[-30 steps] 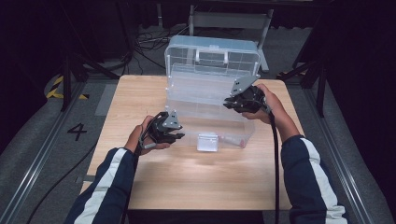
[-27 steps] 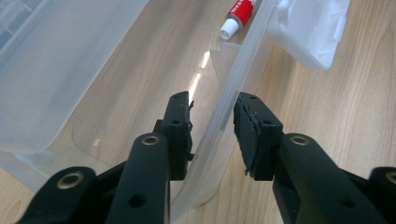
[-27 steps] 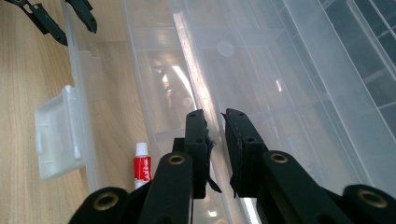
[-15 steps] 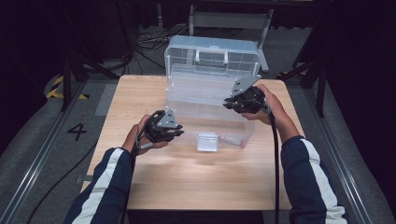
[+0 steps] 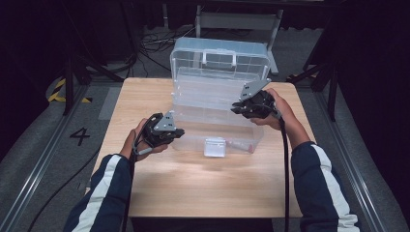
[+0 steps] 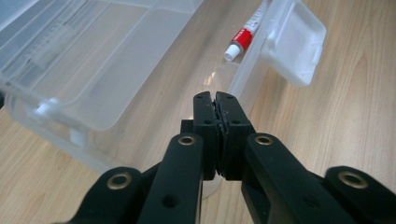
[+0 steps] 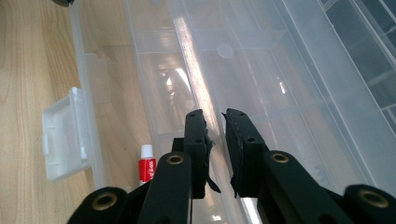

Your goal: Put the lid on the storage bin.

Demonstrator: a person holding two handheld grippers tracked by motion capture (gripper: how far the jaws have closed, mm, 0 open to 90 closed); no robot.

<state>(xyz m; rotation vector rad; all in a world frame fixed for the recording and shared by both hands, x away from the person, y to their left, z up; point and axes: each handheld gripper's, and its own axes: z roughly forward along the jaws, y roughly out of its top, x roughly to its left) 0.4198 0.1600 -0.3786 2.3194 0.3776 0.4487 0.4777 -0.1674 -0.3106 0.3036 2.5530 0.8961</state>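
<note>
Wood-grain table [image 5: 159,183], clear plastic box [image 5: 217,116] w/ red-white tube [image 6: 245,30], left gripper [image 6: 215,100] just closed empty, right gripper [image 7: 214,122] pinching box's thin inner wall.

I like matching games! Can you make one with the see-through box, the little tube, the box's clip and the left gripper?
Things:
1. clear plastic box
2. small tube
3. latch
4. left gripper

Descriptions:
A. black, jaws pressed together on nothing
B. lid standing open
C. white flap hanging off the box's front wall
D. red and white, lying inside the box

Pairs: 1-B, 2-D, 3-C, 4-A
</note>
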